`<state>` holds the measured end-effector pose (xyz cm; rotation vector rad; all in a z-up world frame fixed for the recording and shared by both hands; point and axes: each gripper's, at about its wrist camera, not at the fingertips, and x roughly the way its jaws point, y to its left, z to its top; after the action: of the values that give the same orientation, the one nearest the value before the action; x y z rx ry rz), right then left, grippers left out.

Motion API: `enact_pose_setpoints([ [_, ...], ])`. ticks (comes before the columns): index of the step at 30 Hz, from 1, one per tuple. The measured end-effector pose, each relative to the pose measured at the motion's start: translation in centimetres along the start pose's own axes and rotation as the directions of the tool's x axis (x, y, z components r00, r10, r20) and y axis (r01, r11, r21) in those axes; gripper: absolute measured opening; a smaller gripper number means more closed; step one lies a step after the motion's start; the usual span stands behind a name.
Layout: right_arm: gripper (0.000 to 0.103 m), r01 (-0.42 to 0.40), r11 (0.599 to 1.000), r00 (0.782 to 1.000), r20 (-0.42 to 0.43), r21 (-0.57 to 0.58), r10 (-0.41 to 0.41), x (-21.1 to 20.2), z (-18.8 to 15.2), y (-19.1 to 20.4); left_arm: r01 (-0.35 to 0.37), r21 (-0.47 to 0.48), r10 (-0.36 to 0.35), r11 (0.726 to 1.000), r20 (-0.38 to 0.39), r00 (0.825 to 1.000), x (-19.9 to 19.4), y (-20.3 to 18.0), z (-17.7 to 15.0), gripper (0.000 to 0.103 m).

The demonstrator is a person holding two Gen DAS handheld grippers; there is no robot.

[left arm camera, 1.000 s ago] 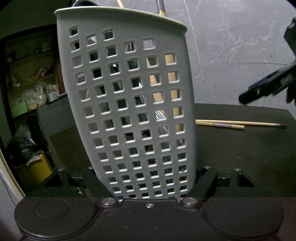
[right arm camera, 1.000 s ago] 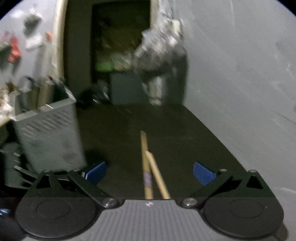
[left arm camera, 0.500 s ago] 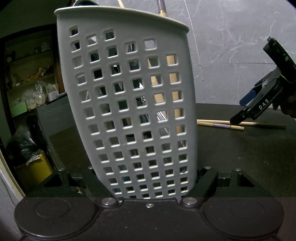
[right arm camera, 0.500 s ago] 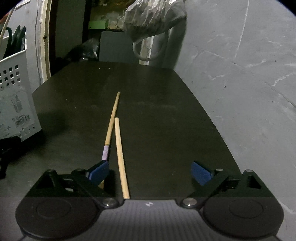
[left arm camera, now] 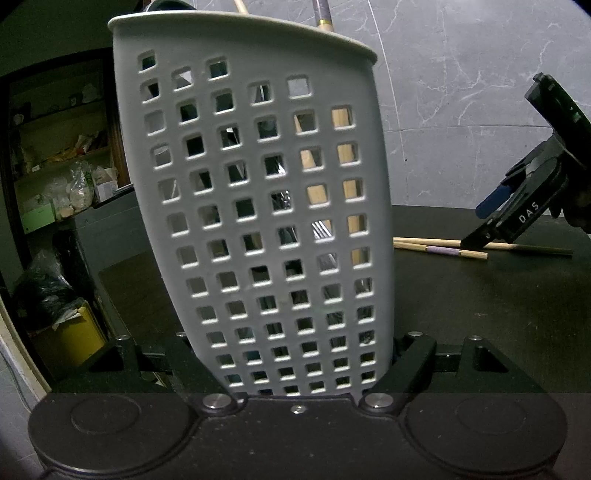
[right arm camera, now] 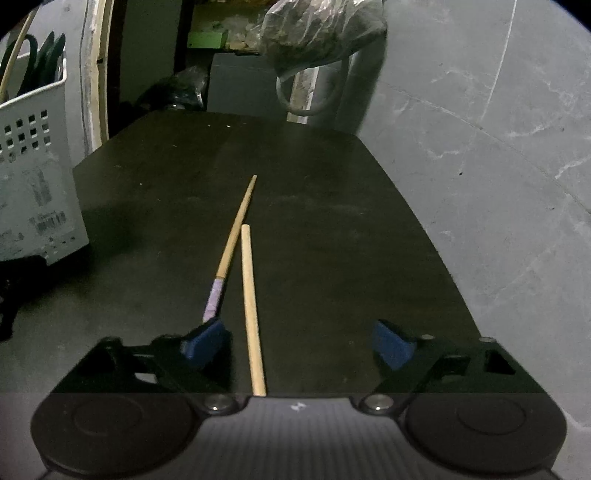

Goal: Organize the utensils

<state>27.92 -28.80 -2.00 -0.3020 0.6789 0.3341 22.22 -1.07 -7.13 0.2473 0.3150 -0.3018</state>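
My left gripper point(left arm camera: 306, 362) is shut on the white perforated utensil basket point(left arm camera: 258, 221), its jaws easing slightly while still on the basket's sides. Chopstick ends point(left arm camera: 323, 14) stick out above the rim, and wooden handles show through the holes. Two chopsticks lie on the dark table: a plain one point(right arm camera: 250, 295) and a purple-banded one point(right arm camera: 231, 247). My right gripper point(right arm camera: 298, 342) hangs low over them, its jaws closing. The plain chopstick runs between the blue pads untouched, and the left pad point(right arm camera: 203, 341) covers the banded one's near end. The left wrist view shows the right gripper point(left arm camera: 495, 218) tipped down onto the chopsticks point(left arm camera: 439, 250).
The dark table point(right arm camera: 332, 221) ends at a grey marbled wall on the right. A filled plastic bag point(right arm camera: 321, 33) hangs beyond the far edge. Cluttered shelves point(left arm camera: 62, 177) and a yellow bin point(left arm camera: 74, 339) stand off the table, left of the basket point(right arm camera: 33, 184).
My right gripper came down and tilted toward the chopsticks, and its blue pads moved closer together. The left gripper and the basket stayed put.
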Motion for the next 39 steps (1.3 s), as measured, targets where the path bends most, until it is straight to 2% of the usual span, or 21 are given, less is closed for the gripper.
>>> enact_pose_setpoints([
  [3,0.071,-0.032,0.999,0.999,-0.011,0.020,0.032,0.0,0.3,-0.2,-0.001,0.000,0.001,1.000,0.000,1.000,0.0,0.0,0.0,0.081],
  [4,0.059,-0.048,0.998,0.999,-0.015,0.033,0.048,0.1,0.4,-0.3,-0.001,0.000,0.001,1.000,0.000,1.000,-0.1,0.0,0.0,0.081],
  [5,0.041,-0.064,0.997,0.998,-0.018,0.045,0.065,0.0,0.5,-0.4,0.000,0.000,0.000,1.000,0.000,1.000,-0.1,0.0,0.0,0.081],
  [6,0.031,-0.080,0.995,0.996,-0.022,0.052,0.082,0.1,0.6,-0.5,0.000,0.000,0.000,1.000,0.000,1.000,-0.1,-0.1,-0.1,0.081],
  [7,0.014,-0.091,0.994,0.995,-0.027,0.053,0.092,0.1,0.7,-0.5,0.000,0.000,0.000,1.000,0.000,1.000,-0.1,0.0,0.0,0.081],
  [8,0.010,-0.093,0.994,0.995,-0.031,0.052,0.095,0.1,0.8,-0.4,0.000,-0.001,0.000,1.000,0.000,1.000,0.0,-0.1,-0.1,0.081],
  [15,0.008,-0.072,0.991,0.996,-0.038,0.111,0.077,1.3,2.0,-0.7,-0.001,0.001,0.001,1.000,0.000,1.000,-0.1,-0.1,-0.1,0.081],
  [21,0.007,-0.103,0.984,0.994,-0.012,0.147,0.106,4.4,4.2,-1.6,-0.001,0.002,0.001,1.000,0.000,1.000,-0.1,-0.1,-0.1,0.081],
  [25,0.007,-0.151,0.972,0.988,-0.002,0.182,0.154,6.4,5.8,-2.3,-0.001,0.002,0.001,1.000,-0.001,1.000,0.0,-0.1,-0.1,0.081],
  [31,0.007,-0.197,0.971,0.980,-0.012,0.137,0.201,6.7,6.3,-1.4,-0.002,0.001,0.002,1.000,0.000,1.000,0.0,0.0,-0.1,0.081],
  [34,0.008,-0.192,0.973,0.981,-0.013,0.127,0.196,6.5,6.2,-0.9,-0.002,0.002,0.002,1.000,0.000,1.000,0.0,0.0,-0.1,0.081],
  [36,0.012,-0.199,0.970,0.979,-0.012,0.144,0.202,6.5,6.3,-1.1,-0.001,0.002,0.001,1.000,0.000,1.000,0.0,0.0,-0.1,0.081],
  [39,0.033,-0.204,0.963,0.978,-0.005,0.177,0.208,6.6,6.4,-1.2,-0.001,0.002,0.001,1.000,0.000,1.000,0.0,0.0,-0.1,0.081],
])
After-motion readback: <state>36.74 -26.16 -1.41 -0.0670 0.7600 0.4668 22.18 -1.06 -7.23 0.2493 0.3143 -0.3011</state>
